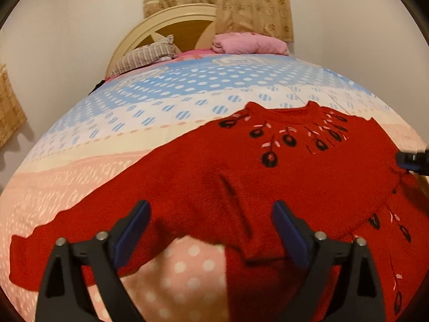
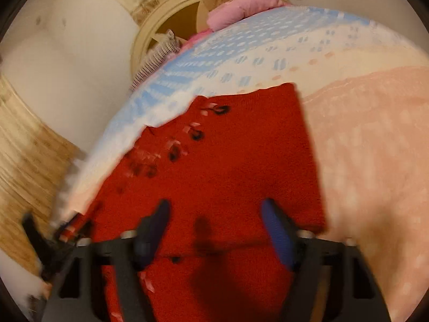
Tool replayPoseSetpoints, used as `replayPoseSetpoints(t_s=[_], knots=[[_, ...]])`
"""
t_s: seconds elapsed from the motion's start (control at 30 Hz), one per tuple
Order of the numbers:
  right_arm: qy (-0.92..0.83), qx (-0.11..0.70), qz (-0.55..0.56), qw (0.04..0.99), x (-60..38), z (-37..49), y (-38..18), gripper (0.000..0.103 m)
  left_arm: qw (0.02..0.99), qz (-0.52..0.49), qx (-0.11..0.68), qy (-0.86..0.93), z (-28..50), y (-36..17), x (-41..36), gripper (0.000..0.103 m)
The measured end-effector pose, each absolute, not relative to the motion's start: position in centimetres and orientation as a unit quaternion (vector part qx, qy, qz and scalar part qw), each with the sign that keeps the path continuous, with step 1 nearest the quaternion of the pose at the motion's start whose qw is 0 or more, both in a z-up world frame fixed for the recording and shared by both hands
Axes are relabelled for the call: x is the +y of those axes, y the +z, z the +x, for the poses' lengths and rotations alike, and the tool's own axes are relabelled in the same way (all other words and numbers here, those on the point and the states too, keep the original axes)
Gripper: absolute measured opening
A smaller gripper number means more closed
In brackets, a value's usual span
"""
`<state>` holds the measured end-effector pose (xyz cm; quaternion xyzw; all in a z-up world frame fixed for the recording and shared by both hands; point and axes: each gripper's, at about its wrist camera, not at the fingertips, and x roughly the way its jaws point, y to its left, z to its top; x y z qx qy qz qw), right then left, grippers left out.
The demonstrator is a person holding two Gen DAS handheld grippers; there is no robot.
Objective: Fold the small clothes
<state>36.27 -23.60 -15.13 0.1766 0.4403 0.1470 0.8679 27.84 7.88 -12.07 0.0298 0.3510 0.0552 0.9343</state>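
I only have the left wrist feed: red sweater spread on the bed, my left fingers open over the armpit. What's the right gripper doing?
Observer: The right gripper hangs open over plain red knit of the sweater, gripping nothing.
Operator: Which part of the sweater is under it?
Observer: The sleeve on that side is already folded across the body; its straight edge runs alongside the pink bedspread.
Operator: Is the embroidery near its fingers?
Observer: No, the flower embroidery sits farther ahead, toward the neckline. The image is motion-blurred, so finer detail is unclear.
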Motion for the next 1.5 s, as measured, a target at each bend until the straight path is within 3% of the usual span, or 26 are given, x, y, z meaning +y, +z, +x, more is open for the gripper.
replayPoseSetpoints(t_s=[0.17,0.3,0.5,0.67,0.9,1.07,1.17,1.23,1.3,1.5], knots=[[0.137,0.436,0.126,0.881,-23.1,34.5,-14.1,0.055,0.929,0.007,0.364,0.062,27.8,-12.7,9.0,0.099],[0.145,0.391,0.092,0.904,-21.2,35.4,-10.7,0.072,0.928,0.002,0.365,0.075,27.8,-12.7,9.4,0.099],[0.071,0.48,0.079,0.871,-22.7,40.9,-15.1,0.072,0.929,-0.006,0.361,0.086,26.0,-12.3,11.1,0.1],[0.041,0.456,0.101,0.883,-25.2,39.0,-14.6,0.072,0.921,-0.046,0.372,0.107,23.8,-12.4,15.0,0.1],[0.139,0.405,0.037,0.903,-17.9,36.4,-11.1,0.073,0.915,-0.052,0.365,0.164,21.0,-12.4,18.7,0.1],[0.106,0.46,0.05,0.88,-18.4,38.4,-15.2,0.073,0.905,-0.074,0.366,0.201,18.1,-12.6,22.3,0.1],[0.118,0.439,0.044,0.889,-18.9,37.7,-15.6,0.073,0.896,-0.081,0.371,0.229,16.0,-12.7,24.9,0.1],[0.113,0.439,0.018,0.891,-18.2,37.2,-15.5,0.076,0.887,-0.103,0.376,0.249,14.6,-13.0,27.3,0.1],[0.12,0.44,-0.004,0.89,-17.3,36.9,-15.8,0.088,0.877,-0.133,0.373,0.272,13.0,-13.0,29.6,0.1],[0.119,0.44,-0.024,0.89,-16.3,37.3,-16.0,0.091,0.86,-0.26,0.343,0.276,9.6,-13.4,33.6,0.1]])
